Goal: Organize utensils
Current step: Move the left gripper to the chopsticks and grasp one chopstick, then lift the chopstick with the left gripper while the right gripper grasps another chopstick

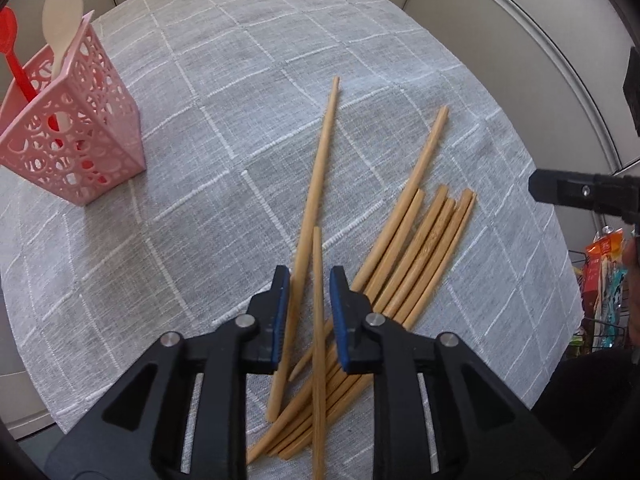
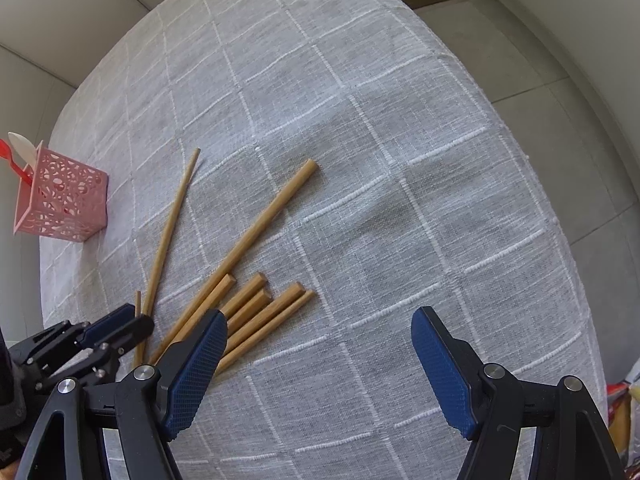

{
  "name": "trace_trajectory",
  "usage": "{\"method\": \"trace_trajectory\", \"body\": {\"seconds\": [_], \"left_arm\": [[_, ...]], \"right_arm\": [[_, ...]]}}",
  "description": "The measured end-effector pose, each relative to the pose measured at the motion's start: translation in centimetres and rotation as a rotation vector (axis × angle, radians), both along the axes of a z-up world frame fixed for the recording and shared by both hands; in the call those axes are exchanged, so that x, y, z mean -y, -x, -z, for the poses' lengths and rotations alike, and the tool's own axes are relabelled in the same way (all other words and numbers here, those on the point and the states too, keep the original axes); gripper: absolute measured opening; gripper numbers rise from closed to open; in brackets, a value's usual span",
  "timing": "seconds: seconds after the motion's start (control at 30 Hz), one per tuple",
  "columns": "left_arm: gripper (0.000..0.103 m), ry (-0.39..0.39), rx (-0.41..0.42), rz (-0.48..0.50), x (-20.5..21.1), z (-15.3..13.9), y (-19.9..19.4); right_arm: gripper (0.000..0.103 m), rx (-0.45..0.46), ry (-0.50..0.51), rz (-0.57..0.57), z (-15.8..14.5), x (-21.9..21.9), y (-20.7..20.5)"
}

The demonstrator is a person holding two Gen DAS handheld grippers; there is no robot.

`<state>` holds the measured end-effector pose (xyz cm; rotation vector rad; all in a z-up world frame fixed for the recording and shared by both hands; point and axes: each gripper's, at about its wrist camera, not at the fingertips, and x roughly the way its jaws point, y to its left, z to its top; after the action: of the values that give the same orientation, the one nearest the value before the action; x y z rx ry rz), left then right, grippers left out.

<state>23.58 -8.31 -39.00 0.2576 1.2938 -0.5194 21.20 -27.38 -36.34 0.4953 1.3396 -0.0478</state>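
The left gripper [image 1: 310, 280] is partly spread, and one thin chopstick [image 1: 318, 320] stands between its blue pads without clear contact. The right gripper [image 2: 320, 344] is wide apart and holds nothing. The bamboo chopsticks [image 1: 416, 248] lie fanned on the grey tablecloth [image 1: 224, 128], long axes pointing away. The pink holder [image 1: 76, 128] stands far left.

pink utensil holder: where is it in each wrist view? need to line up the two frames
Left wrist: pink utensil holder at the upper left, upright on the checked cloth, red spoon and pale spoon standing in it.
Right wrist: the holder at the far left edge, mid-height, looking smaller.
Shared landmark: the lone long chopstick lying between the holder and the chopstick pile.
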Motion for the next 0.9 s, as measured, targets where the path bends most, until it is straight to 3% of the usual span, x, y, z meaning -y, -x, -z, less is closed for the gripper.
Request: {"method": "trace_trajectory", "body": {"seconds": [0.03,0.23,0.4,0.57,0.73,0.9], "left_arm": [[0.006,-0.012,0.01,0.002,0.0,0.0,0.2],[0.006,0.049,0.028,-0.066,-1.4,-1.6,1.1],[0.006,0.109,0.109,-0.164,-3.9,-5.7,3.0],[0.006,0.235,0.182,-0.285,-7.1,-9.2,4.9],[0.006,0.235,0.244,-0.323,-8.4,-10.0,6.0],[0.006,0.251,0.236,-0.356,-9.9,-9.9,5.9]], "right_arm": [[0.08,0.0,0.0,0.0,0.0,0.0,0.0],[0.08,-0.003,0.003,0.0,0.2,-0.1,0.0],[0.08,0.025,-0.014,-0.016,0.3,-1.2,-0.6],[0.079,0.071,-0.032,-0.101,0.4,-3.3,-2.7],[0.066,0.081,-0.137,-0.074,1.5,-4.6,-5.7],[0.05,0.066,-0.11,-0.035,3.6,-6.2,-8.6]]}}
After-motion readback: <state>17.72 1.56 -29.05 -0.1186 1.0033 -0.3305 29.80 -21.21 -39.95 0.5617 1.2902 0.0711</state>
